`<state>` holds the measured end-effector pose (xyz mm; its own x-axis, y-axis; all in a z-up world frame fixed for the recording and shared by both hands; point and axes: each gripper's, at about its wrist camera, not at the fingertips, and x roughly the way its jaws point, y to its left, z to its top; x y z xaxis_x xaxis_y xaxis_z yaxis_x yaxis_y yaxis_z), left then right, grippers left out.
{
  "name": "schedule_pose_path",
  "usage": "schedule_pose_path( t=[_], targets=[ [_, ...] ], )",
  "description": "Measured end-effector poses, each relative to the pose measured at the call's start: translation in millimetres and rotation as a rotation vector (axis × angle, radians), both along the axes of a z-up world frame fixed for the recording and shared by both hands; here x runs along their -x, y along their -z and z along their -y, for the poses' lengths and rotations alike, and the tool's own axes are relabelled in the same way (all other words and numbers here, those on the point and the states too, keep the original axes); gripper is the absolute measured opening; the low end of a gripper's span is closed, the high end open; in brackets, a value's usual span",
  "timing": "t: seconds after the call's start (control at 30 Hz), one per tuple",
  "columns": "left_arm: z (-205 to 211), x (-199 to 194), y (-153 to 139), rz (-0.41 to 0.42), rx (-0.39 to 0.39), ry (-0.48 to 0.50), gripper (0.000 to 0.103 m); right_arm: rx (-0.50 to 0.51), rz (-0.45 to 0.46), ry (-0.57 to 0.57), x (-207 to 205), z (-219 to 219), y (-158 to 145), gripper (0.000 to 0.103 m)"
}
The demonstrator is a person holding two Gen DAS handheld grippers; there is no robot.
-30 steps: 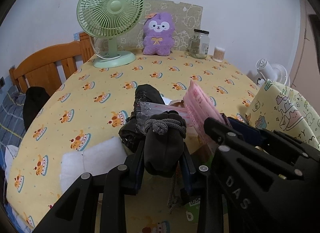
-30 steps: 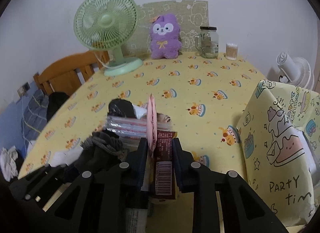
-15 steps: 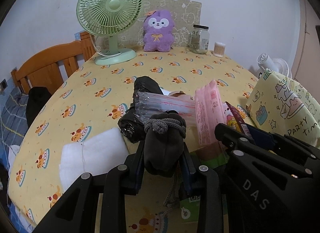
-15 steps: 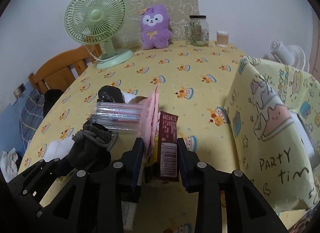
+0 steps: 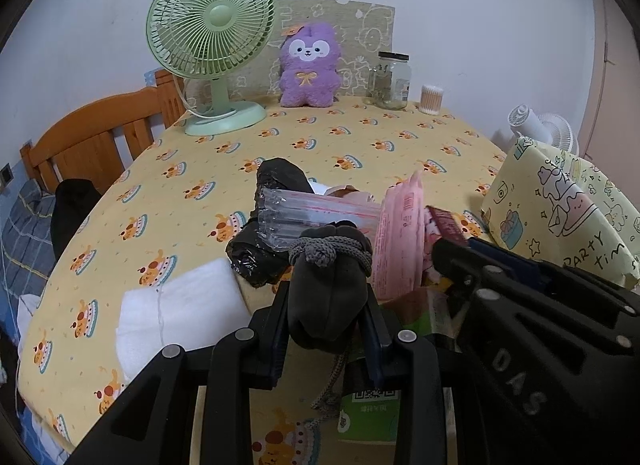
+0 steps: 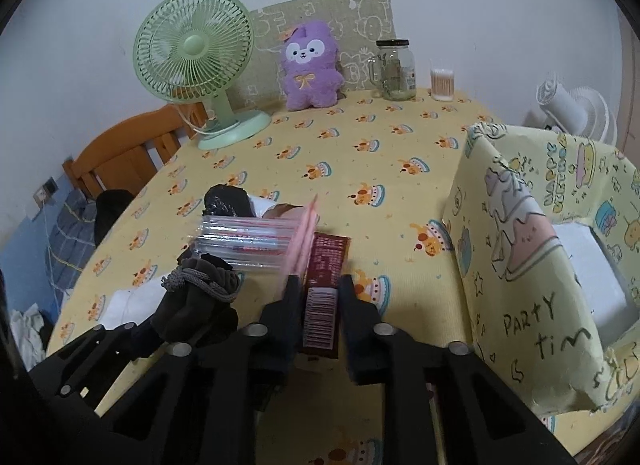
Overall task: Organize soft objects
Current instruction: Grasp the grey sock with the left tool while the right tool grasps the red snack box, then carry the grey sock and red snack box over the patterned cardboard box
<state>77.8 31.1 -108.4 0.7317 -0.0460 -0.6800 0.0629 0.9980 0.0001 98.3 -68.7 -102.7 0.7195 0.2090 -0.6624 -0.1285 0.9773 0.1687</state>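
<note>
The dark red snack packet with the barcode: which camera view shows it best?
The right wrist view: the dark red snack packet lies centred, its barcode facing the camera, between the closing right tongs. The left wrist view shows only its edge beside the pink pack.

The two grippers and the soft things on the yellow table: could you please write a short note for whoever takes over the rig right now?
Left gripper: shut on the dark drawstring pouch, held above the table.
Right gripper: jaws closing, the dark red packet between them; the pink pack leans on its left side.
On the yellow tablecloth: clear air-cushion wrap, black plastic bag, white foam sheet.
Party-print box stands at the right, open side showing white inside.
Done: nothing visibly sorted yet.
Left: place both held items, probably in the box, then the rest.
</note>
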Motion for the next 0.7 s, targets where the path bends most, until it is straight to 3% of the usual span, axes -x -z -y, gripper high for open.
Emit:
schedule_pose_path(
  t=[0.27,0.7],
  targets=[
    [-5,-3,-10,0.012,0.024,0.004,0.032,0.019,0.019,-0.001,-5,-7,-7,0.019],
    [-4,-4,-46,0.063,0.048,0.006,0.032,0.028,0.087,-0.002,-5,-8,-46,0.019]
  ],
)
